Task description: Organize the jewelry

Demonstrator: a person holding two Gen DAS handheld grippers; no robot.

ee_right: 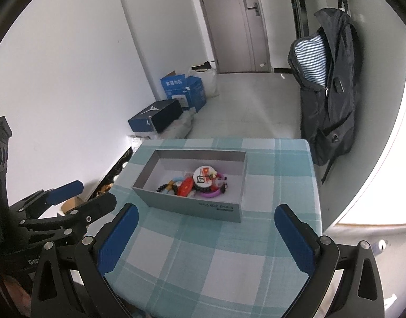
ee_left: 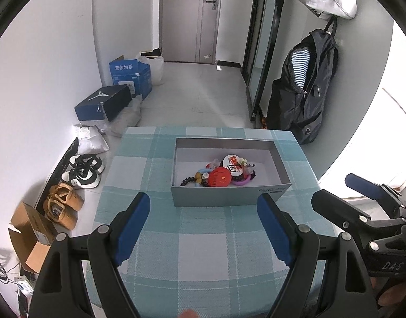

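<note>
Ahead of the left claw (ee_left: 204, 229), in the left wrist view, a grey box (ee_left: 224, 196) sits on the counter (ee_left: 203, 249), which is covered in a teal checked cloth. Left claw is released, fingers spread wide, nothing between them, hovering over bare cloth short of the box. Inside the box, toward its near wall, lies the jewelry pile (ee_left: 224, 173): a red disc (ee_left: 220, 179), a white round badge (ee_left: 232, 163), a purple ring (ee_left: 241, 181), dark beads (ee_left: 187, 181). Right of the left claw, the right claw (ee_left: 335, 188) shows at frame edge, also spread apart. Left of the counter, on the floor, shoes (ee_left: 82, 171) stand by the wall.

Ahead of the right claw (ee_right: 205, 229), in the right wrist view, the same grey box (ee_right: 203, 208) sits slightly left of centre, angled on the counter (ee_right: 216, 265). Right claw is released, empty, above the cloth. Jewelry pile (ee_right: 197, 184) lies within the box, mid-floor toward the near wall. Left of the right claw, the left claw (ee_right: 88, 194) is visible, fingers apart. Beyond, to the right, a black backpack (ee_right: 330, 100) hangs on the wall.
</note>
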